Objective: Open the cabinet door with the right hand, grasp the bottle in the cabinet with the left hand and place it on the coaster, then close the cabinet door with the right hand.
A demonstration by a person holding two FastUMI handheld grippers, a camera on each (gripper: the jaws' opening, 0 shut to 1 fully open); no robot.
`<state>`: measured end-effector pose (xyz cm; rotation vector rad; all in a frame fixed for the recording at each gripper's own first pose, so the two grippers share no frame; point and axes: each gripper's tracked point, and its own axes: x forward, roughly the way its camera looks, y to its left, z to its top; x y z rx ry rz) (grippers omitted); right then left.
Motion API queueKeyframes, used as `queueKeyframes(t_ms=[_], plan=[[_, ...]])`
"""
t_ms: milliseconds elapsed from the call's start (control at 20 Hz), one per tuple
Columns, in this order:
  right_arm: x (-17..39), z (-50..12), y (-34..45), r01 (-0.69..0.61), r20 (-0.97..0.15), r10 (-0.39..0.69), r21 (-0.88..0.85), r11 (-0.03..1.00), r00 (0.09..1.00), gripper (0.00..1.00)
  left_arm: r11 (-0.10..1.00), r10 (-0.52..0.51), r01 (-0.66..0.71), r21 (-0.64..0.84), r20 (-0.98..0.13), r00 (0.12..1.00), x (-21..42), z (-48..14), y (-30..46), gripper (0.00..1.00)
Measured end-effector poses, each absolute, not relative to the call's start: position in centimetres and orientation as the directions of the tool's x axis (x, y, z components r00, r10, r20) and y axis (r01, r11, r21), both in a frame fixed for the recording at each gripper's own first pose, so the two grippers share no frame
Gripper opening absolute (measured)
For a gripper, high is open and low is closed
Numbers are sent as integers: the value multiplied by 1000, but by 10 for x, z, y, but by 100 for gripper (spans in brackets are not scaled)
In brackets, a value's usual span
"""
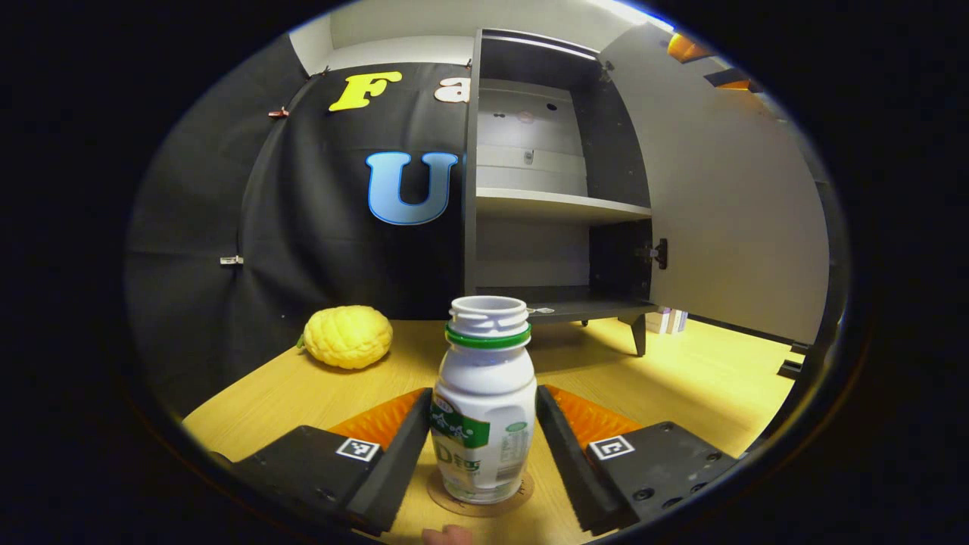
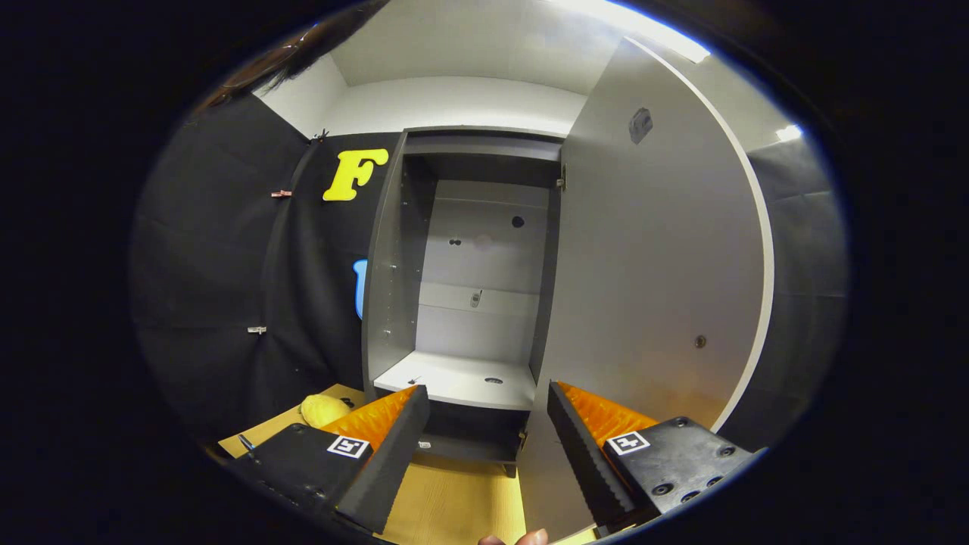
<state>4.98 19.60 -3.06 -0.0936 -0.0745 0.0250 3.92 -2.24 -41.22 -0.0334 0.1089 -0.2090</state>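
On the tabletop [image 1: 681, 378]: everything in the left gripper view stands on pale wood.
Cabinet [image 1: 556, 197]: stands at the back of the tabletop against the black wall, grey inside, with one shelf [image 1: 560, 204] across the middle; both compartments look bare.
Door [image 1: 727, 189]: swung wide to the right, hinged on the cabinet's right edge; in the right gripper view it rises just beyond the right claw's fingers.
Left claw [image 1: 484, 446]: fingers stand on either side of the bottle, the left one touching or nearly touching it, the right one with a thin gap; I cannot tell whether it grips.
Right claw [image 2: 488, 454]: spread wide, nothing between the fingers, pointed at the open cabinet and near the door's lower edge.
Bottle [image 1: 484, 424]: white, green ring at the neck, no cap, upright on the coaster, in front of the cabinet.
Gourd [image 1: 348, 337]: yellow, bumpy, lying left of the bottle near the wall.
Coaster [image 1: 515, 496]: round, brown, its rim showing beneath the bottle.
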Motion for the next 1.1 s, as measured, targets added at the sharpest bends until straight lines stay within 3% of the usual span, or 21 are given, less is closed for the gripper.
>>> queueKeyframes(t_ms=[100,450,550,850,1100], plan=[[50,-28,197,-22,76,29,-90,996,997,98,977,-214,208,-52,-144,966,37,-420,-23,97],[45,-24,196,-29,84,34,-54,998,996,94,979,-203,197,-52,-168,965,5,-416,-17,96],[45,-25,194,-30,82,34,-49,998,996,98,982,-186,180,-53,-159,969,-9,-402,-12,96],[44,-28,196,-34,66,37,-42,999,997,94,987,-116,98,-125,-152,982,-31,-322,4,96],[39,-24,204,-52,80,55,-43,998,995,98,992,-79,67,-106,-122,989,-22,-230,17,95]])
